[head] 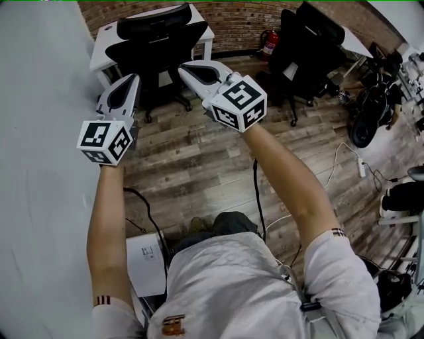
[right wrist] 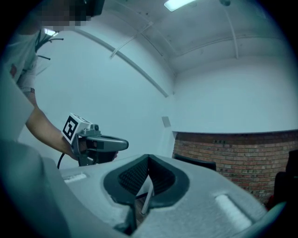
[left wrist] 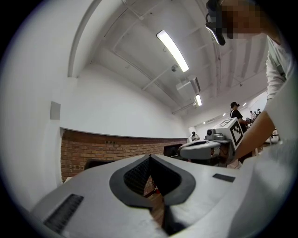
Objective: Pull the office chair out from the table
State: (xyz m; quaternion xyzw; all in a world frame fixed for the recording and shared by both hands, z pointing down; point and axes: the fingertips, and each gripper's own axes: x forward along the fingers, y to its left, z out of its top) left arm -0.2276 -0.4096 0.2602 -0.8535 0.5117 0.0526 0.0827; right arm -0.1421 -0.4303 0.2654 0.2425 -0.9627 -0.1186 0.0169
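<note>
A red fire extinguisher (head: pixel 269 41) is standing against the brick wall (head: pixel 238 16) at the far edge of the wood-plank floor (head: pixel 192 159). A white power strip (head: pixel 361 167) is lying on the planks to the right, its cable trailing away. A white box (head: pixel 147 263) is sitting on the floor beside the white wall (head: pixel 40 198). Overhead, a strip light (left wrist: pixel 172 50) is glowing, and a person in a cap (left wrist: pixel 235 111) is standing far back.
</note>
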